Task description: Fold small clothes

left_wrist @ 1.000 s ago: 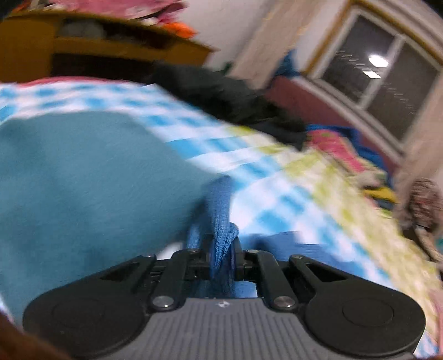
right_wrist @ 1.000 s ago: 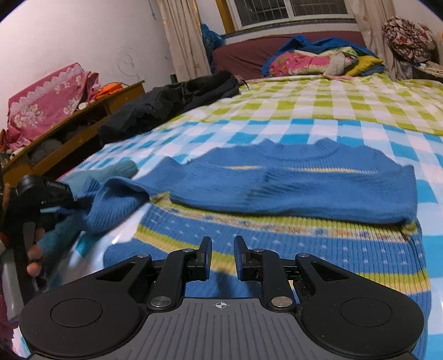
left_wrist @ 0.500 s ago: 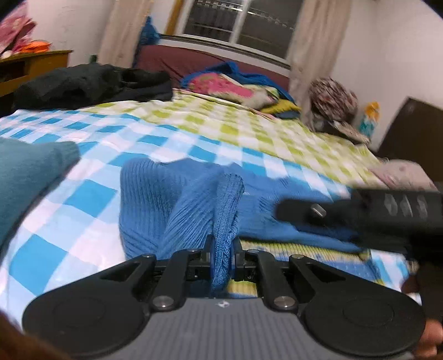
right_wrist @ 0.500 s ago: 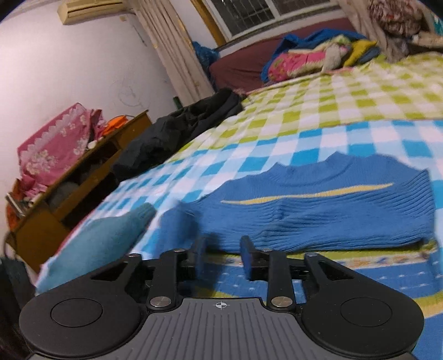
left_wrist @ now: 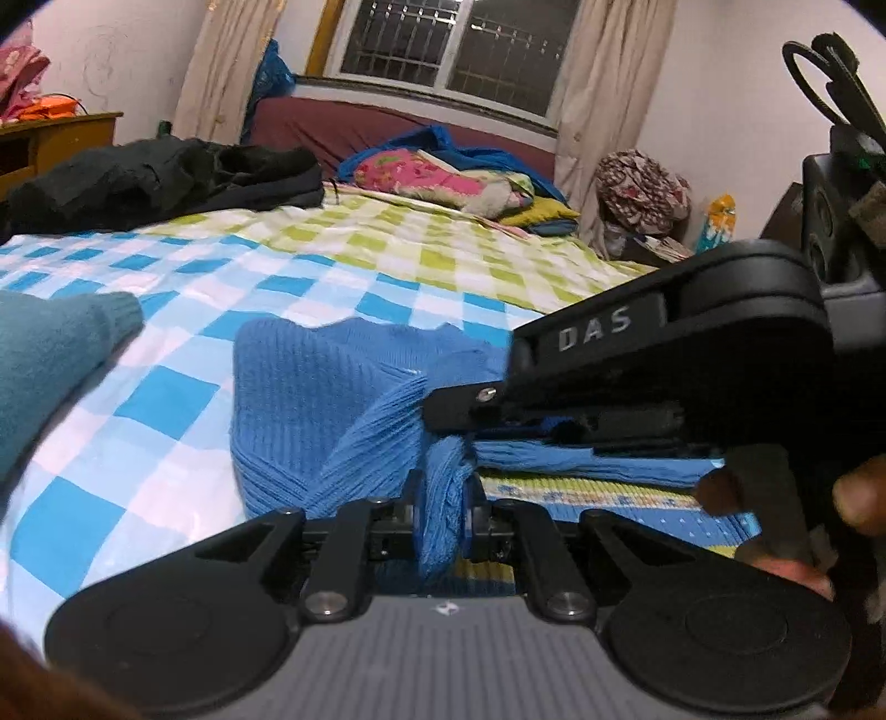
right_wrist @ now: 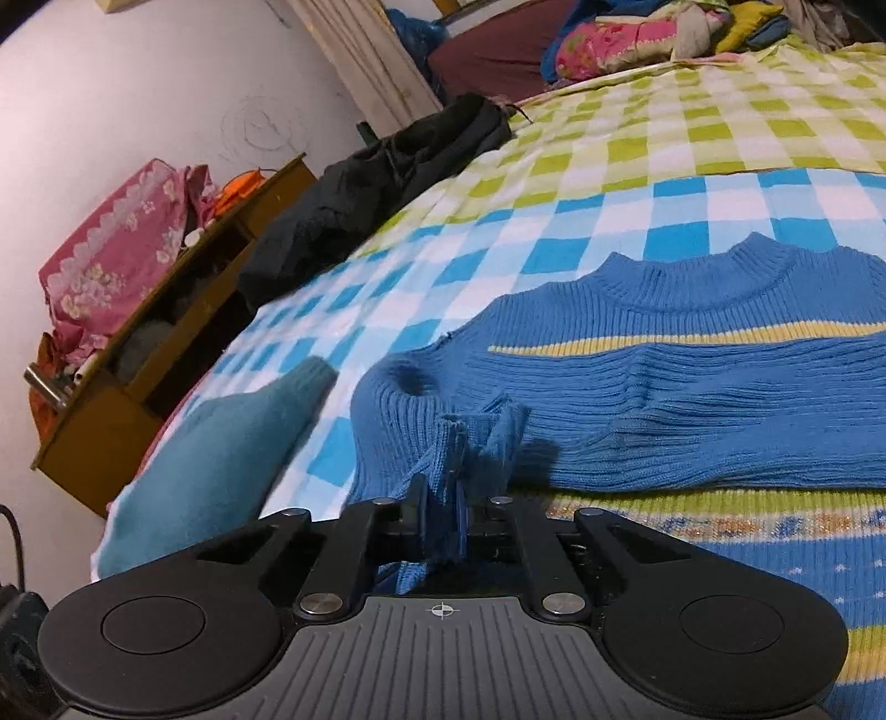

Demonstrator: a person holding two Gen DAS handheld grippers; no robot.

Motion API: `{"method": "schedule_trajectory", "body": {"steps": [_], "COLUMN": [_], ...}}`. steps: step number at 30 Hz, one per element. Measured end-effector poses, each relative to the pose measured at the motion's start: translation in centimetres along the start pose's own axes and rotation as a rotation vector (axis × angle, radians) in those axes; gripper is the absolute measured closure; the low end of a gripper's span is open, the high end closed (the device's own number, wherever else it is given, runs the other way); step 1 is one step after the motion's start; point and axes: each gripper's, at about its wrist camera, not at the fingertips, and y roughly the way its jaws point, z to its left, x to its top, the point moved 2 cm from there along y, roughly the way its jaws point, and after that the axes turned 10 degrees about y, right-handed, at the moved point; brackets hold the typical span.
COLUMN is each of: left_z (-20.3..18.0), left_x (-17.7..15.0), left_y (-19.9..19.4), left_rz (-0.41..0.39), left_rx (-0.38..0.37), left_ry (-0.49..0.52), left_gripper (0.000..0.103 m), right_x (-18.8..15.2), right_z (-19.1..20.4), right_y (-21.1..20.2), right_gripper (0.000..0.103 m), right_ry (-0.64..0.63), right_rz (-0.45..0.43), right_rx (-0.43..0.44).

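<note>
1. Right wrist view alone shows the blue sweater's [right_wrist: 692,382] collar, flat on the bed [right_wrist: 637,166].
2. Left tool [left_wrist: 443,512] clamps the sleeve.
3. Right tool [right_wrist: 451,518] apparently clamps the cuff.

1. The sweater [right_wrist: 692,399] lies flat on the bed [right_wrist: 664,144], collar toward the headboard end, one sleeve [right_wrist: 470,437] drawn across its front.
2. A second garment [right_wrist: 221,459] lies beside it at the bed's left edge.
3. A dark jacket [right_wrist: 387,188] lies farther up that edge, nearer the head end.
4. A pile of bedding [left_wrist: 443,177] sits at the head end, below the window [left_wrist: 454,50].
5. A wooden shelf [right_wrist: 166,343] stands against the wall beyond the left edge.
</note>
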Motion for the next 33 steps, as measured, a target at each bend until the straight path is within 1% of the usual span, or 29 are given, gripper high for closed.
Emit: {"method": "schedule_trajectory", "body": {"steps": [1,2,3,5,9,12,16,20,22,24,29,33], "left_z": [0.1,0.2,0.4,1.0,1.7,2.0,1.9,1.9,1.8,1.7,1.5,1.6], "left_x": [0.1,0.1,0.1,0.3,0.5,0.3,0.2,0.1,0.0,-0.1,-0.4,-0.6], "left_y": [-0.1,-0.3,-0.6,-1.2,-1.6,-1.3,-0.9,-0.5,-0.1,0.1,0.9,1.3], "left_rz": [-0.006,-0.019,-0.037,-0.071,-0.110,-0.098,-0.088,-0.075,-0.068,-0.059,-0.033,-0.016], "left_rx": [0.009,0.018,0.027,0.036,0.070,0.082,0.095,0.100,0.104,0.104,0.108,0.116], "left_ry": [-0.001,-0.007,-0.021,-0.047,-0.061,-0.067,-0.054,-0.051,-0.046,-0.044,-0.027,-0.027], "left_gripper": [0.078,0.069,0.058,0.049,0.042,0.042,0.042,0.042,0.042,0.042,0.042,0.042], "right_x": [0.2,0.4,0.7,1.8,5.1,7.6,9.9,11.1,10.8,10.0,8.8,8.6], "right_z": [0.1,0.1,0.2,0.2,0.1,-0.5,-2.1,-5.4,-7.1,-8.7,-11.8,-13.1], "right_y": [-0.1,-0.2,-0.4,-1.1,-3.1,-5.0,-7.6,-9.8,-10.6,-10.8,-9.0,-8.8], "right_gripper": [0.095,0.095,0.095,0.095,0.096,0.096,0.096,0.096,0.096,0.096,0.096,0.096], "right_ry": [-0.003,-0.005,-0.006,-0.002,0.022,0.039,0.074,0.169,0.198,0.193,0.248,0.287], "right_rz": [-0.001,-0.005,-0.015,-0.049,-0.154,-0.240,-0.335,-0.421,-0.452,-0.458,-0.410,-0.421], "right_rx": [0.000,0.000,0.001,0.005,0.012,0.000,-0.030,-0.069,-0.070,-0.063,-0.157,-0.191]}}
